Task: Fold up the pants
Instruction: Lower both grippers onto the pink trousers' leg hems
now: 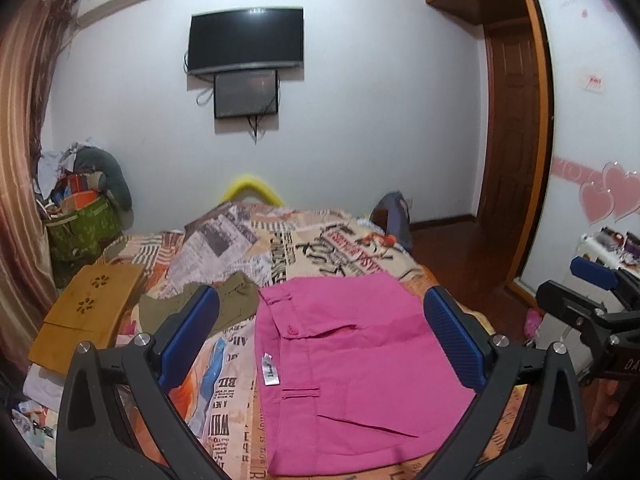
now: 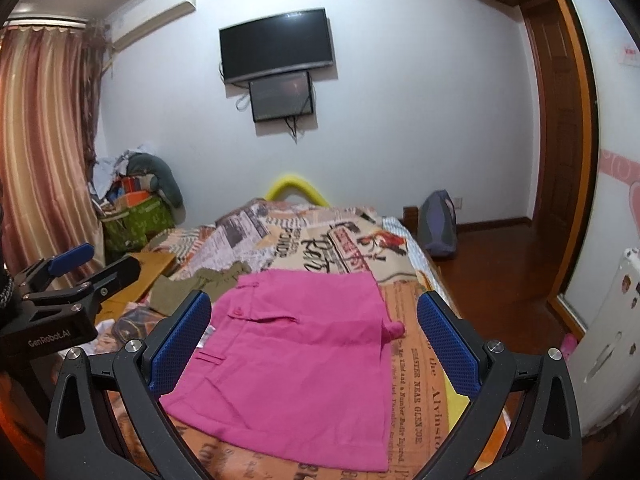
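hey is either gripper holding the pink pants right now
No. In both wrist views the pink pants lie flat on the bed, with the left gripper and right gripper jaws wide open above them.

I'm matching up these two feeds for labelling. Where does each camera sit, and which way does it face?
Left wrist: rides on the left gripper, looking along its open blue-padded fingers at the folded pink pants on the newspaper-print bedspread; the right gripper shows at its right edge.
Right wrist: rides on the right gripper, open, over the same pants; the left gripper shows at its left.
Shared: pants, bedspread, olive green garment, black wall-mounted television.
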`<action>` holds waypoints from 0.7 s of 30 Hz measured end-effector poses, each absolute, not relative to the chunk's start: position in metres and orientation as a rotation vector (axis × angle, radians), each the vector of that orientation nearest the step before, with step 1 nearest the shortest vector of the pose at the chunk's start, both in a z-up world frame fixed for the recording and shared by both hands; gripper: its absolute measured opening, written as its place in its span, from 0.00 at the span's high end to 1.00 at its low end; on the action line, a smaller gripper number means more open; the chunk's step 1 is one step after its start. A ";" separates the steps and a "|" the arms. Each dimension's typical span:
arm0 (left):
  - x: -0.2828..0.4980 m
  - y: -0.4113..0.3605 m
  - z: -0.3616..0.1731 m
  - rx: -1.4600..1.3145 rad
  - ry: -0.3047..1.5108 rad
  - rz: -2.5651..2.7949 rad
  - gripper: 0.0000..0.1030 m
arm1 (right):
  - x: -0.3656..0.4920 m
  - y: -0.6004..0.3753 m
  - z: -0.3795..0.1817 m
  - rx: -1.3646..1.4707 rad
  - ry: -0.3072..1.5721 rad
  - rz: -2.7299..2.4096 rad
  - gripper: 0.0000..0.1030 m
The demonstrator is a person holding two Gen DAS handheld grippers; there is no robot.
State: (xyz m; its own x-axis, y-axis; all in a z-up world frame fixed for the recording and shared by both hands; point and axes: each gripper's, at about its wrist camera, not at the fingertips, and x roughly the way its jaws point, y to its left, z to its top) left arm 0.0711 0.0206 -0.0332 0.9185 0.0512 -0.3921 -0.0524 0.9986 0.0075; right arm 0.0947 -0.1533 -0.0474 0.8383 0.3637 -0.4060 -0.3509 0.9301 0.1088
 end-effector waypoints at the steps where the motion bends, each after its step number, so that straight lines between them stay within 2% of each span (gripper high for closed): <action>1: 0.079 0.023 -0.037 -0.004 0.422 0.051 0.00 | 0.103 -0.153 -0.053 0.024 0.452 0.370 0.00; 13: 0.188 0.063 -0.118 -0.005 0.716 0.061 0.00 | 0.181 -0.166 -0.116 -0.060 0.660 0.306 0.00; 21: 0.233 0.080 -0.173 0.003 0.901 0.066 0.00 | 0.217 -0.173 -0.155 -0.062 0.802 0.332 0.00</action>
State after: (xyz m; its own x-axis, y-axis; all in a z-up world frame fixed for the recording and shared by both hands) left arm 0.2333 0.0804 -0.1730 0.6187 0.0589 -0.7834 -0.0561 0.9980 0.0308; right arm 0.2168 -0.1726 -0.1545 0.6468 0.2682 -0.7139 -0.3151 0.9465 0.0701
